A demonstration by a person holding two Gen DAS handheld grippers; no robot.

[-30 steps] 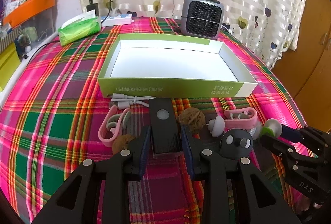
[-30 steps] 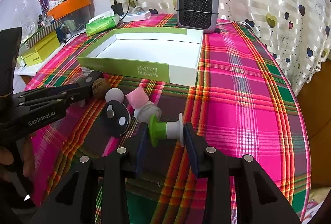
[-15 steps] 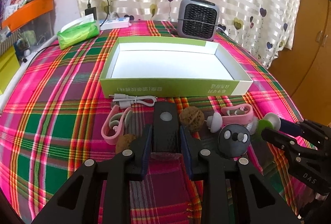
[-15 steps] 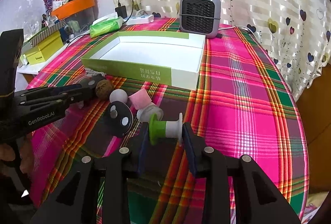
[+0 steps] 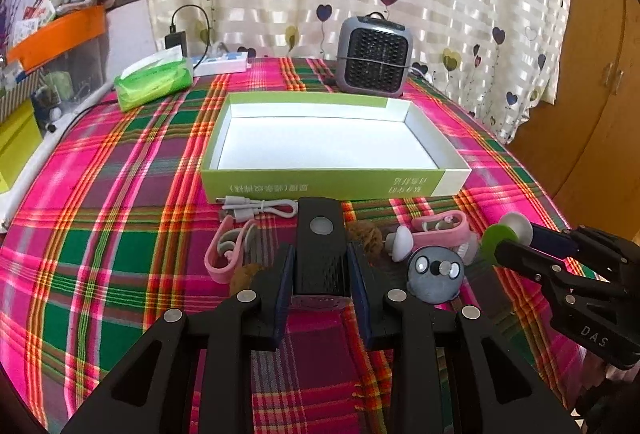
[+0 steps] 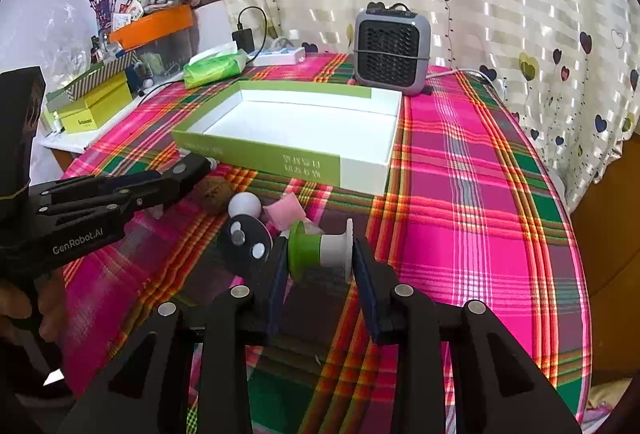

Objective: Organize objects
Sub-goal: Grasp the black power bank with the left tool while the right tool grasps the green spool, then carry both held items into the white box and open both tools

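My left gripper [image 5: 321, 276] is shut on a black rectangular device [image 5: 321, 246] and holds it above the plaid cloth. My right gripper [image 6: 322, 266] is shut on a green and white spool [image 6: 320, 249], also lifted; it shows in the left wrist view [image 5: 506, 234]. The open green box [image 5: 332, 182] with a white inside stands just beyond [image 6: 280, 157]. Below lie a white cable [image 5: 256, 207], two pink clips [image 5: 228, 250] [image 5: 440, 232], a walnut [image 6: 216, 193], a white ball [image 6: 245, 205] and a grey round toy [image 5: 436, 274] [image 6: 246, 242].
A grey heater [image 5: 374, 59] stands behind the box. A green tissue pack [image 5: 154, 81] and a power strip [image 5: 220, 63] lie at the back left. Yellow boxes [image 6: 96, 109] and an orange bin [image 6: 152, 25] stand off the table's left.
Both grippers have risen and drawn back a little with their objects held. The objects on the cloth have not moved.
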